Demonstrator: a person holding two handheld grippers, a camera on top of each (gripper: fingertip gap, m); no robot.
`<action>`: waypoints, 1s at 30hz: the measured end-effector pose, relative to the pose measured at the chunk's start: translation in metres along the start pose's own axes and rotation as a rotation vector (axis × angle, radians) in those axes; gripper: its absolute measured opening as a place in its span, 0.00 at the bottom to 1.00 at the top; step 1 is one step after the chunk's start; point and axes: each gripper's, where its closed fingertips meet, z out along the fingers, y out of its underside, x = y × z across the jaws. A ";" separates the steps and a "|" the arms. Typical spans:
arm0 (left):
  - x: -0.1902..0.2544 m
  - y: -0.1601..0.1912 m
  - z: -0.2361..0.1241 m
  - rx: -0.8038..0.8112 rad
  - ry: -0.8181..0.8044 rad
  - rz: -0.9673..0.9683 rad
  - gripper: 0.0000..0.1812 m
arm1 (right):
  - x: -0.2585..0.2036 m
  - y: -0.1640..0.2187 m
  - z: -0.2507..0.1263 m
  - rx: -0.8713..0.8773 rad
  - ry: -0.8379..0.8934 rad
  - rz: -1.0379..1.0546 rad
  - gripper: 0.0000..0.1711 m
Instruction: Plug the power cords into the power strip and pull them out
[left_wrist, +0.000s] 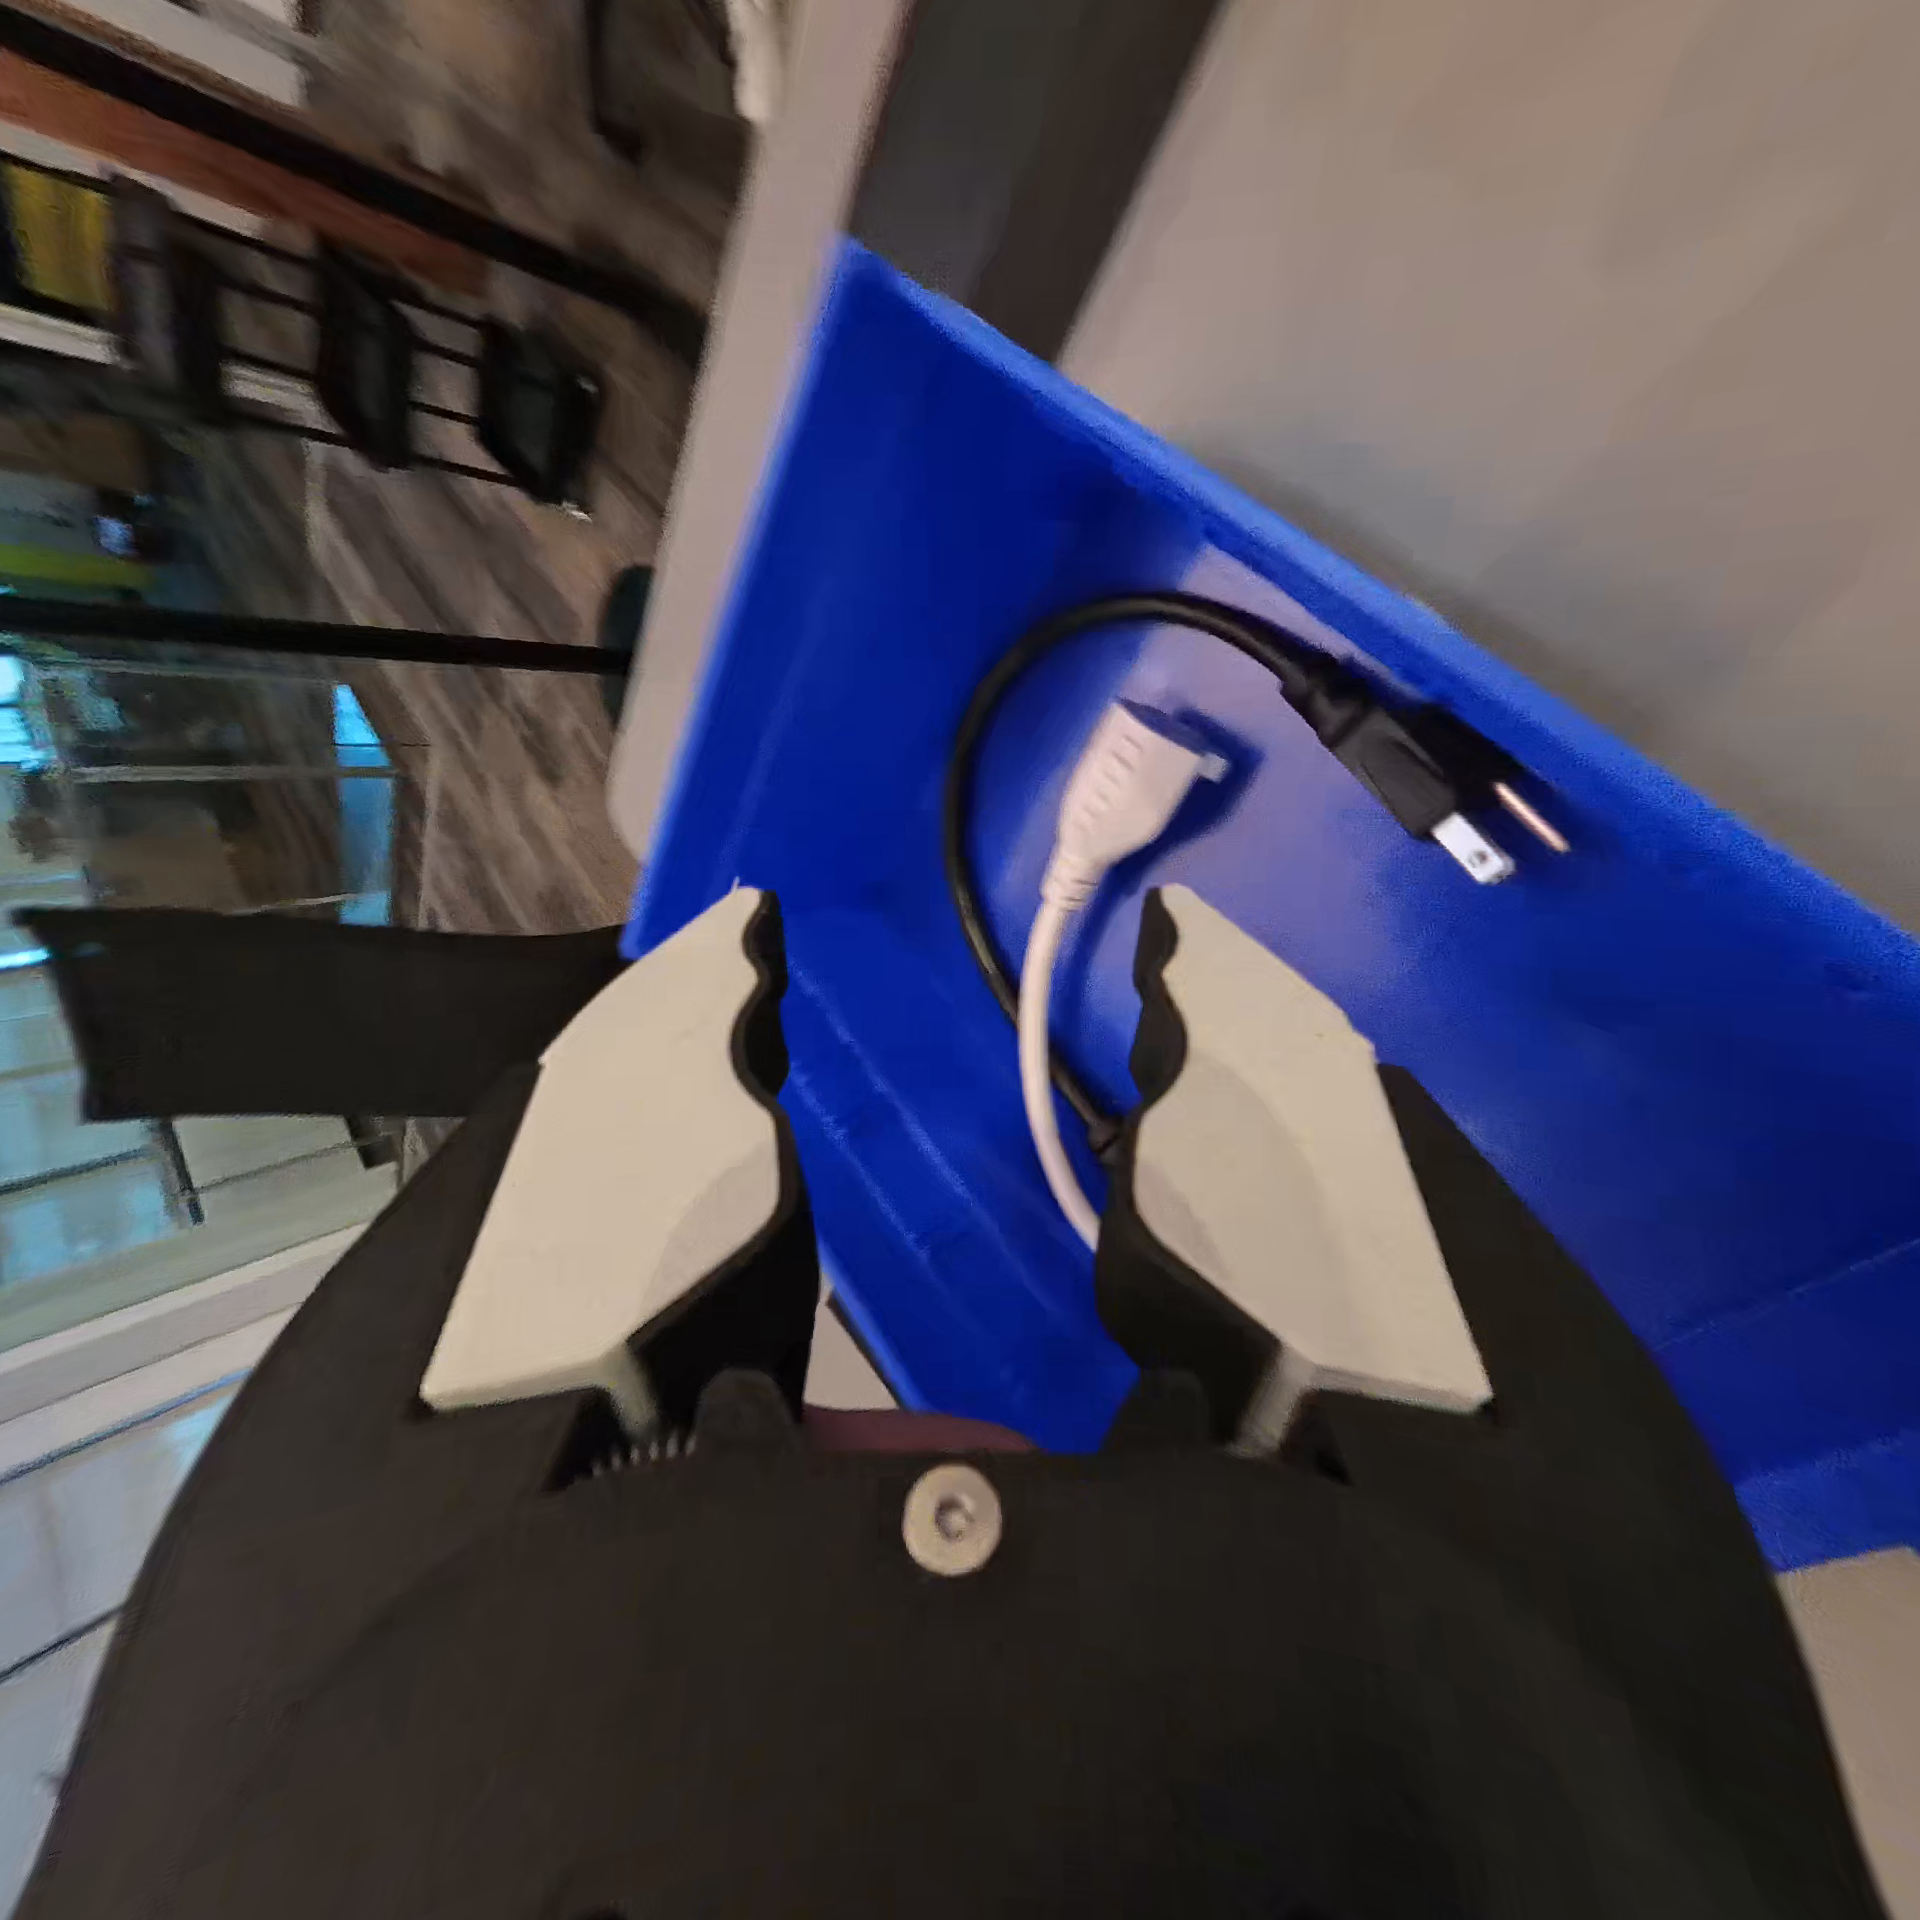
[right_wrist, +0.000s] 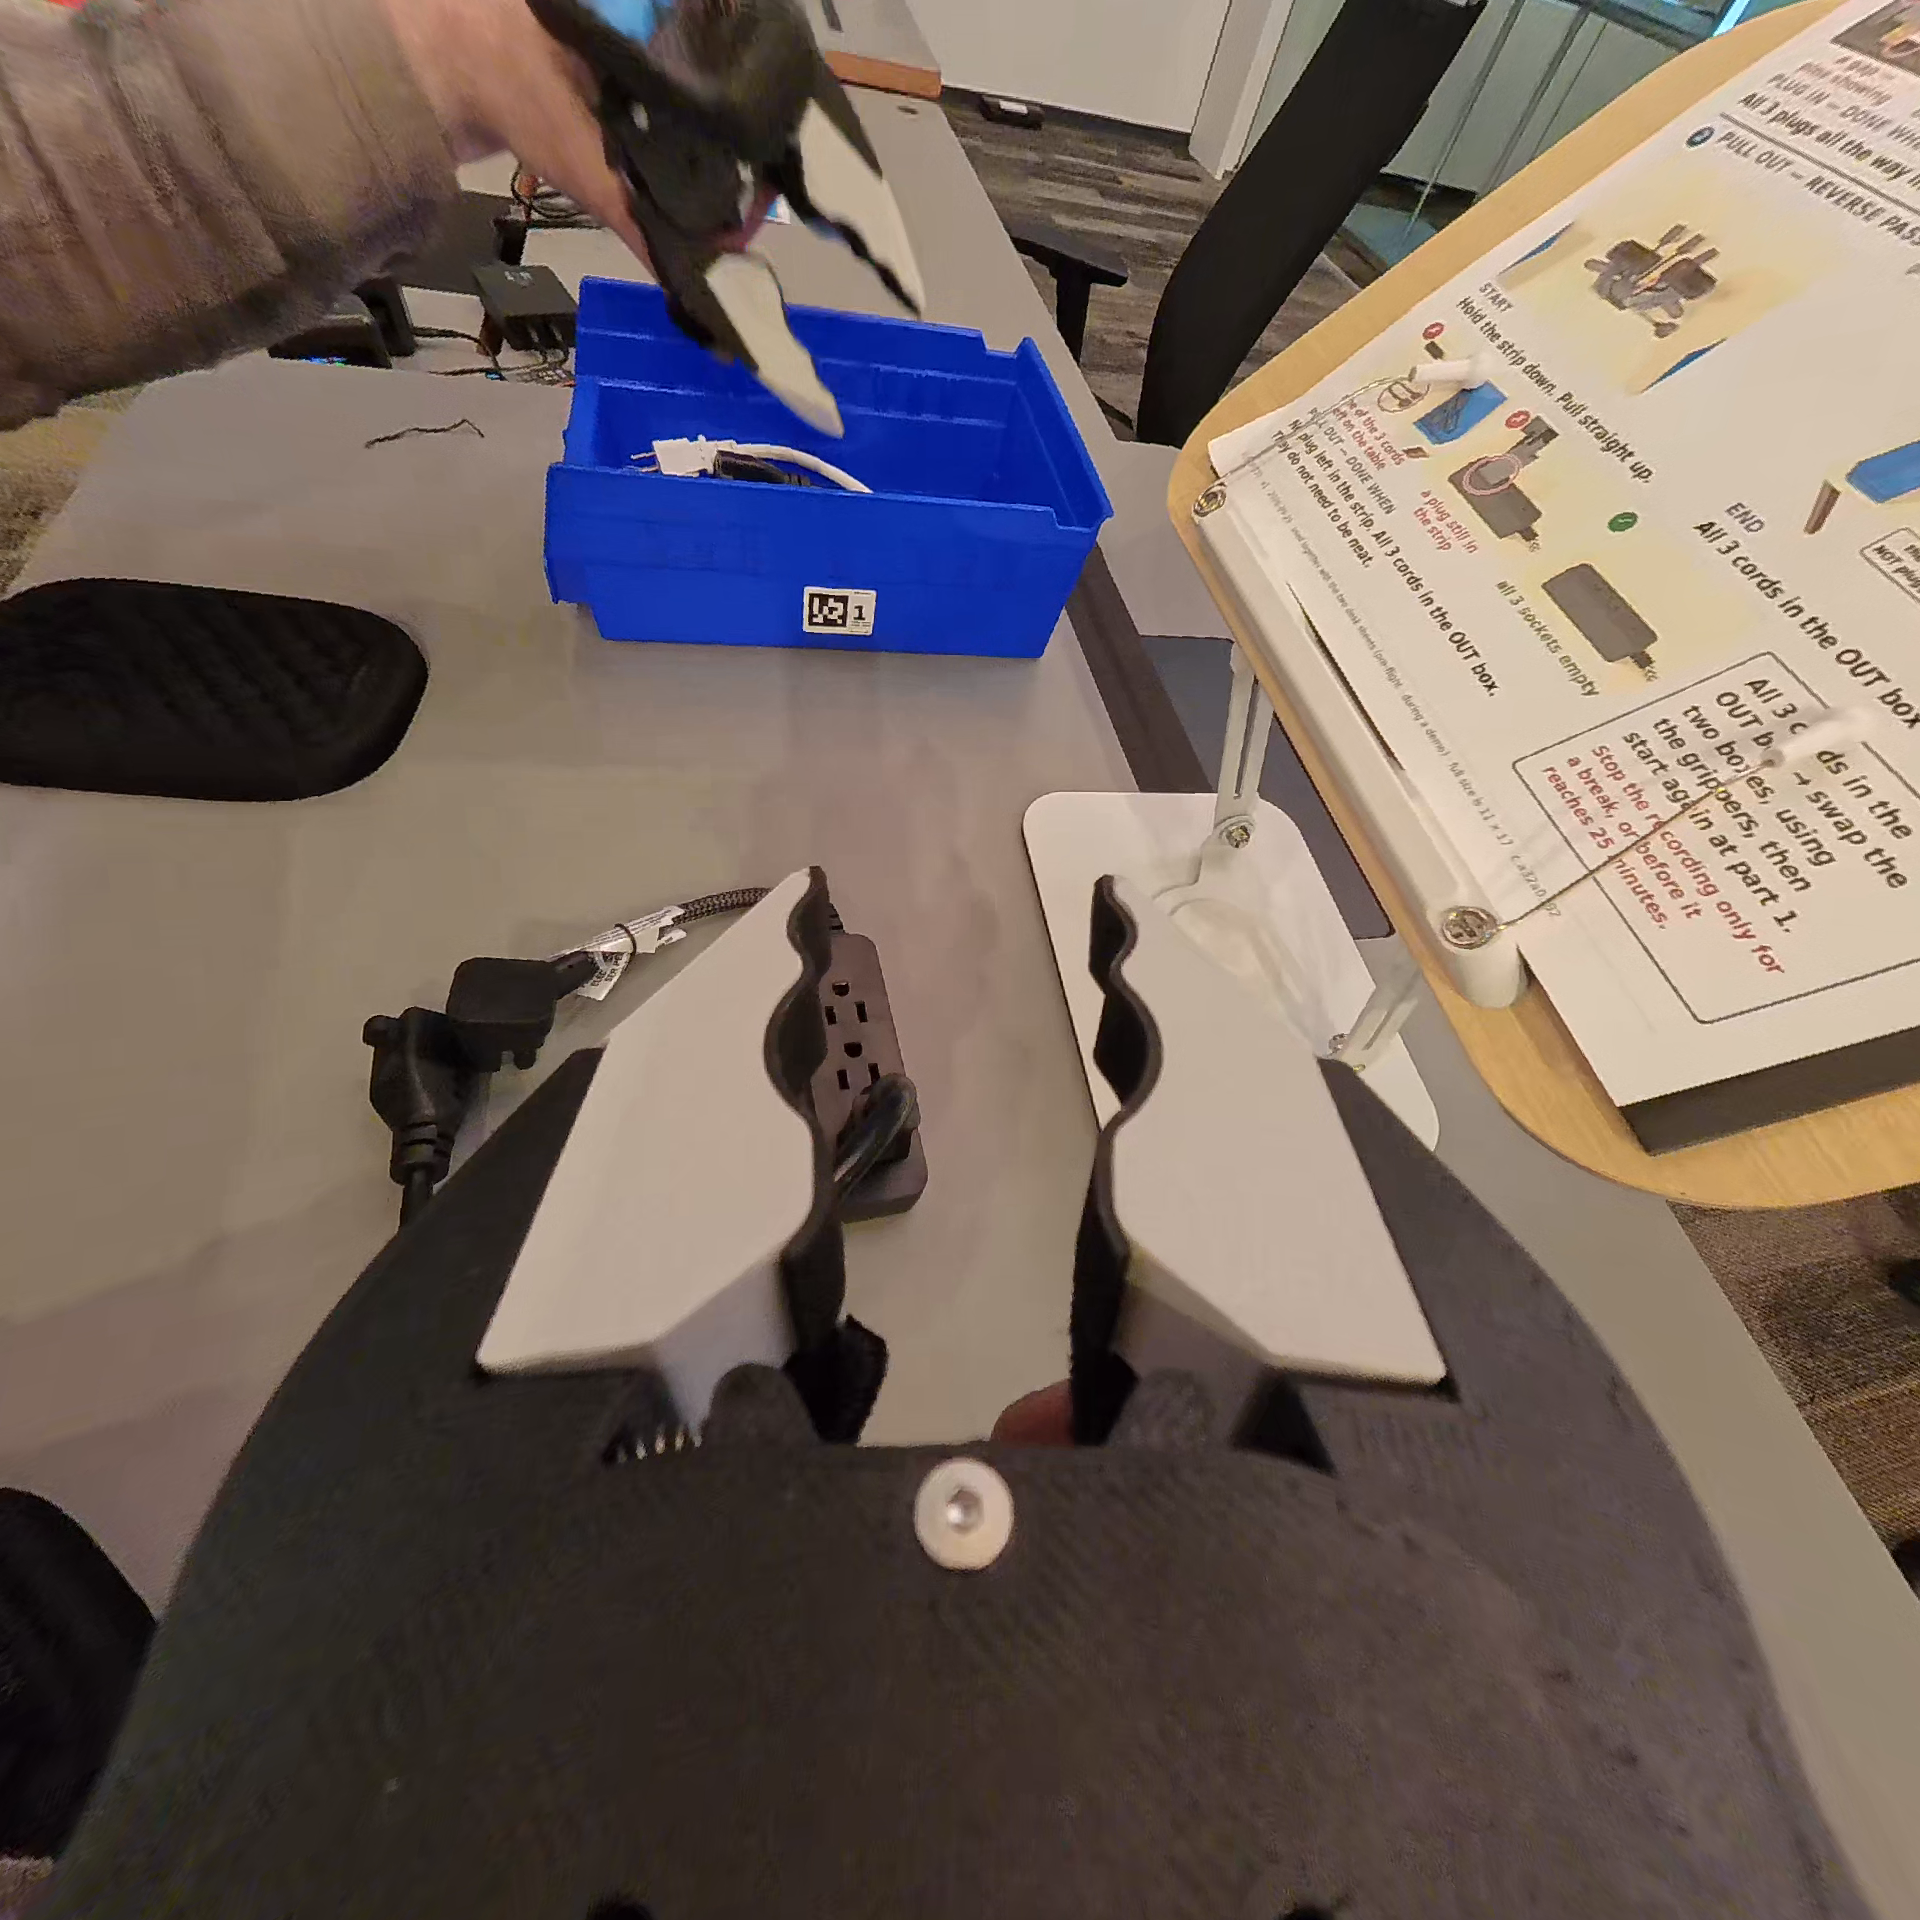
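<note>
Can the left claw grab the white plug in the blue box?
Probably yes. The left claw is open over the blue box, and the white plug lies uncovered just ahead. Only the black cord curls close beside it.

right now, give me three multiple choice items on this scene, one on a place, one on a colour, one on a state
1. Where does the white cord lie?
A. in the blue bin
B. on the black pad
C. in the power strip

2. What colour is the cord beside it in the bin?
A. red
B. black
C. yellow

3. How do the left gripper jaws stand?
A. shut on the white cord
B. shut on the black cord
C. open and empty

Answers: A, it lies on the bin floor; B, its black plug rests against the wall; C, a gap shows between them.
</note>
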 end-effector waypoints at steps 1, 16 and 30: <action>0.009 0.005 0.013 -0.010 0.027 0.024 0.35 | 0.000 0.001 0.001 -0.003 -0.001 0.000 0.28; 0.052 0.017 0.100 -0.072 0.278 0.065 0.22 | 0.005 0.012 0.005 -0.013 -0.015 0.019 0.28; -0.030 0.010 0.011 0.185 -0.020 -0.166 0.17 | 0.004 0.004 0.004 0.018 -0.008 0.003 0.28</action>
